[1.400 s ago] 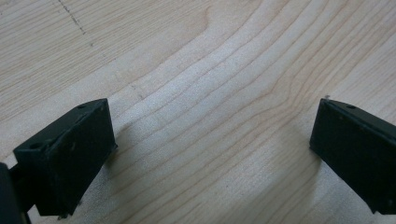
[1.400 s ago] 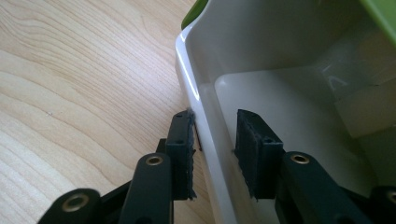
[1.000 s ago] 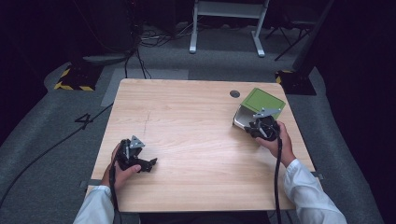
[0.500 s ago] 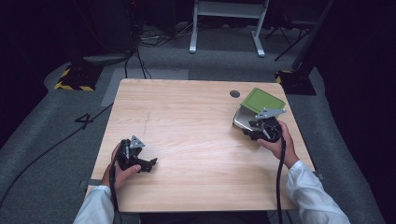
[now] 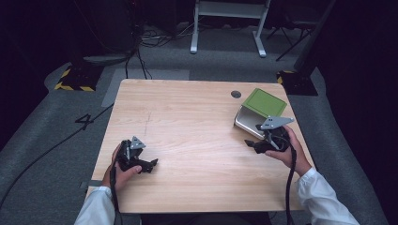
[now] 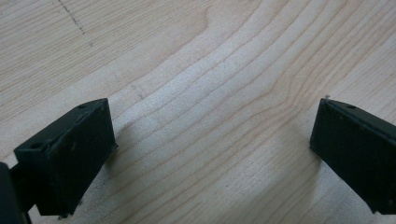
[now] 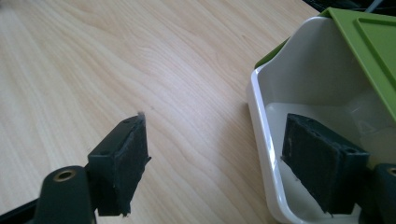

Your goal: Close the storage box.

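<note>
Right gripper (image 7: 212, 154) is at the white plastic box with the green hinged lid (image 5: 256, 115), jaws spread wide and straddling its near wall — one jaw outside over the wood, the other down inside the cavity. Nothing pinched yet; there's clear air between pads and plastic. In the right gripper view the white rim (image 7: 261, 140) runs up between my jaws, thin and smooth, with a rounded lip.

The box sits near the right edge of the light wooden table (image 5: 187, 117), towards the far right corner, just beside the small round cable hole (image 5: 236, 94). Its green lid (image 5: 265, 102) is swung up and back, tilted, so the inside is open to me. It looks empty from here.

How will it handle? I'd judge it light, a thin-walled moulded tub, stiff enough at the rim but glossy, so likely slippery under the pads. Best hold, I reckon, is exactly this wall: pinch it just below the lip, near the middle of the side, so it doesn't swing. The raised lid puts weight on the hinge side, so a lift could tip it backwards. A squeeze too hard might flex the wall.

Left gripper (image 5: 137, 159) is over at the near left corner, well apart from the box, jaws wide open above bare wood grain, holding nothing.
</note>
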`<action>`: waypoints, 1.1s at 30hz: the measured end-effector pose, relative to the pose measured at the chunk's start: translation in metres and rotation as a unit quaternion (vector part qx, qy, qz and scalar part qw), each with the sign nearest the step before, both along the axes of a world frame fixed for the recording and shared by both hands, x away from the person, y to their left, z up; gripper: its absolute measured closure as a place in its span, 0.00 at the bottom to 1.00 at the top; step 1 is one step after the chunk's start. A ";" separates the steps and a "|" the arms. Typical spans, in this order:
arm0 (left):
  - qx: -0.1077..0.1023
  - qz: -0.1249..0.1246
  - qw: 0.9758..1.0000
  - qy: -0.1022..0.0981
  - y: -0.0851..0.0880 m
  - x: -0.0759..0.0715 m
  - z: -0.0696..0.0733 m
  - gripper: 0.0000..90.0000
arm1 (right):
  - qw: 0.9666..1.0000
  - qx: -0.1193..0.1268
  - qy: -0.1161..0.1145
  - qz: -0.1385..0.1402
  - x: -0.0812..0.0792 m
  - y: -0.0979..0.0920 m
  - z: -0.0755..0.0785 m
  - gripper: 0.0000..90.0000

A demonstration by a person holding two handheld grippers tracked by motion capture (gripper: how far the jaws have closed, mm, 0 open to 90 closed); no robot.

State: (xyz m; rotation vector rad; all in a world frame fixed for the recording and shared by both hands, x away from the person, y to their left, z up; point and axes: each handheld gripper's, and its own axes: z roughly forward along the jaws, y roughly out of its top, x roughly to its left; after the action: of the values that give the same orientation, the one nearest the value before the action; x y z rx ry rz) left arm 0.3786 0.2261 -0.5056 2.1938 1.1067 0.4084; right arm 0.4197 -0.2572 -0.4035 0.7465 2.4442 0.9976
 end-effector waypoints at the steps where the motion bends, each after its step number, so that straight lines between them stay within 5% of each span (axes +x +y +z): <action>1: 0.001 0.001 1.000 0.000 0.000 0.000 0.000 0.00 | 1.000 -0.001 0.000 0.003 -0.003 -0.002 0.001 0.25; 22: 0.000 0.000 1.000 0.000 0.000 0.000 0.000 0.00 | 1.000 -0.026 -0.011 -0.008 -0.031 -0.047 -0.011 0.24; 33: 0.000 0.000 1.000 0.000 0.000 0.000 0.000 0.00 | 0.998 -0.049 -0.001 -0.047 -0.037 -0.084 -0.039 0.23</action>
State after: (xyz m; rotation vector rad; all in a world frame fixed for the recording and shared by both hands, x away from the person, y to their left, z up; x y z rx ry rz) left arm 0.3784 0.2263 -0.5055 2.1943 1.1057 0.4094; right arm 0.3829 -0.3409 -0.4423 0.8181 2.4122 0.8378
